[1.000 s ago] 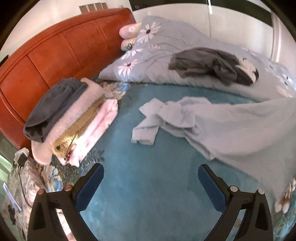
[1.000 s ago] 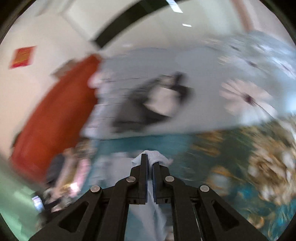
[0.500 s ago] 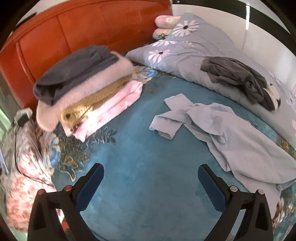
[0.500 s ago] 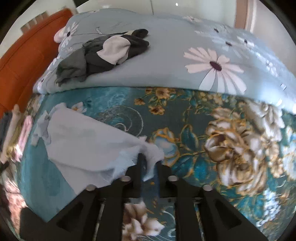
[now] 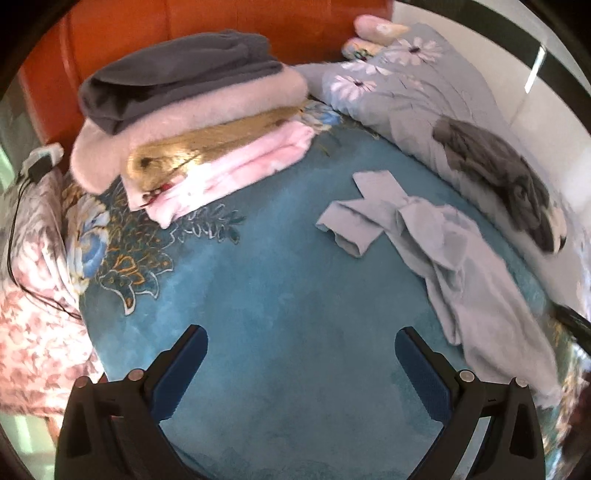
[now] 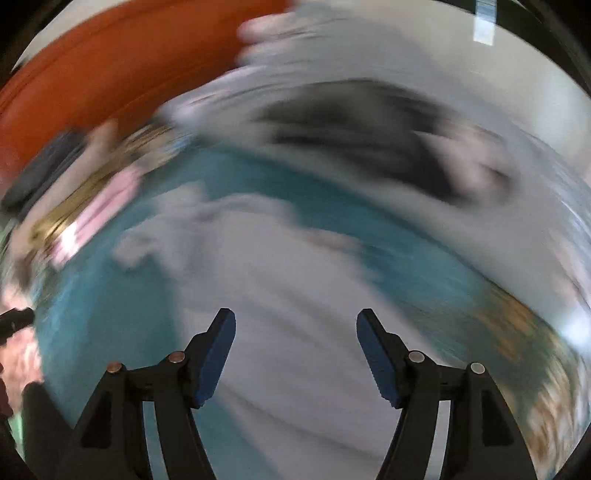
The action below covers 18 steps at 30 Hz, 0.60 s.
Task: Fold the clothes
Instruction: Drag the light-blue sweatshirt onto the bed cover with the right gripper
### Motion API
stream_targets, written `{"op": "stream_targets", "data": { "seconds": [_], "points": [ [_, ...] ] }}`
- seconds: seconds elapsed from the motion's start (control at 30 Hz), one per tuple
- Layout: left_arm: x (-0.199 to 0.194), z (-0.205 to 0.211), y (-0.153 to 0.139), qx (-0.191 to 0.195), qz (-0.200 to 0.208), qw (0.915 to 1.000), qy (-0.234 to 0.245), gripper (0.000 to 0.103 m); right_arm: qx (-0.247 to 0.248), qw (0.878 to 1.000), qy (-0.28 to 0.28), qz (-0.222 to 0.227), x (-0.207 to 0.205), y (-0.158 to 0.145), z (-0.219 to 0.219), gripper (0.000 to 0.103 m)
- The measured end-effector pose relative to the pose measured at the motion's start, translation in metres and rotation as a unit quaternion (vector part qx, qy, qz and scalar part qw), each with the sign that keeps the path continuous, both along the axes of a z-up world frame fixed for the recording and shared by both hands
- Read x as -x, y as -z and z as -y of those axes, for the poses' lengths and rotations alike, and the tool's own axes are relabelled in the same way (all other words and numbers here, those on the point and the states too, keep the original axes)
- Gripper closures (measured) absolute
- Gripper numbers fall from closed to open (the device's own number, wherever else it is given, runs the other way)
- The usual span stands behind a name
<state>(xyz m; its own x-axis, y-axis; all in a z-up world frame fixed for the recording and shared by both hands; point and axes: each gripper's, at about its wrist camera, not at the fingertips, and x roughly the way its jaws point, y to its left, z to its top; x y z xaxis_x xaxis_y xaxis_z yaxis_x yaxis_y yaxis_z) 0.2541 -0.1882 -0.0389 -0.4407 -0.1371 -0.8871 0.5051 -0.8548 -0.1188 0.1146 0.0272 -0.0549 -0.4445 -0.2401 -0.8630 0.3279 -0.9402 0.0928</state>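
Note:
A pale blue garment (image 5: 454,258) lies crumpled on the teal bedspread (image 5: 280,295), its sleeves pointing left. My left gripper (image 5: 301,345) is open and empty, above bare bedspread to the left of the garment. My right gripper (image 6: 295,332) is open and empty, right over the pale blue garment (image 6: 280,295); that view is heavily blurred. A dark grey garment (image 5: 498,166) lies on the grey floral duvet (image 5: 406,92) behind.
A stack of folded clothes (image 5: 192,122), grey, pink and gold, sits at the back left against the orange headboard (image 5: 122,33). A pink floral pillow (image 5: 33,332) with a cable lies at the left edge. The right gripper's arm (image 5: 574,321) shows at the right edge.
My right gripper has opened and let go of the pale blue garment, which now lies on the bed. The left gripper has swung left toward the folded stack.

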Motion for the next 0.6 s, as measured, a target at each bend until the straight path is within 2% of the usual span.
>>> {"op": "stream_targets", "data": {
  "seconds": [0.1,0.23,0.33,0.43,0.47,0.5,0.53,0.57,0.6],
  "points": [
    [-0.007,0.011,-0.005,-0.008,-0.005,0.9997,-0.025,0.0,-0.005,0.997,-0.078,0.006,0.029,0.012,0.098,0.034],
    [-0.017,0.025,-0.003,-0.026,-0.006,0.9984,-0.05,0.0,-0.075,0.991,-0.108,0.0,0.053,0.032,0.171,0.034],
    [-0.018,0.031,0.004,-0.029,0.005,0.9977,-0.061,0.0,-0.137,0.984,-0.117,0.005,0.065,0.053,0.199,0.034],
    [-0.018,0.035,0.009,-0.031,0.013,0.9973,-0.065,0.0,-0.171,0.978,-0.115,0.006,0.072,0.065,0.2,0.035],
    [-0.017,0.035,0.009,-0.031,0.016,0.9972,-0.066,0.0,-0.175,0.979,-0.107,0.011,0.076,0.068,0.197,0.041],
    [-0.017,0.036,0.009,-0.031,0.014,0.9972,-0.067,0.0,-0.179,0.979,-0.1,0.017,0.08,0.07,0.195,0.066],
    [-0.018,0.037,0.007,-0.032,0.011,0.9972,-0.067,0.0,-0.174,0.98,-0.088,0.029,0.085,0.072,0.189,0.096],
    [-0.018,0.038,0.007,-0.03,0.011,0.9971,-0.069,0.0,-0.167,0.982,-0.078,0.039,0.089,0.072,0.183,0.098],
    [-0.018,0.039,0.006,-0.027,0.011,0.9971,-0.071,0.0,-0.138,0.987,-0.064,0.046,0.092,0.066,0.171,0.098]
  ]
}}
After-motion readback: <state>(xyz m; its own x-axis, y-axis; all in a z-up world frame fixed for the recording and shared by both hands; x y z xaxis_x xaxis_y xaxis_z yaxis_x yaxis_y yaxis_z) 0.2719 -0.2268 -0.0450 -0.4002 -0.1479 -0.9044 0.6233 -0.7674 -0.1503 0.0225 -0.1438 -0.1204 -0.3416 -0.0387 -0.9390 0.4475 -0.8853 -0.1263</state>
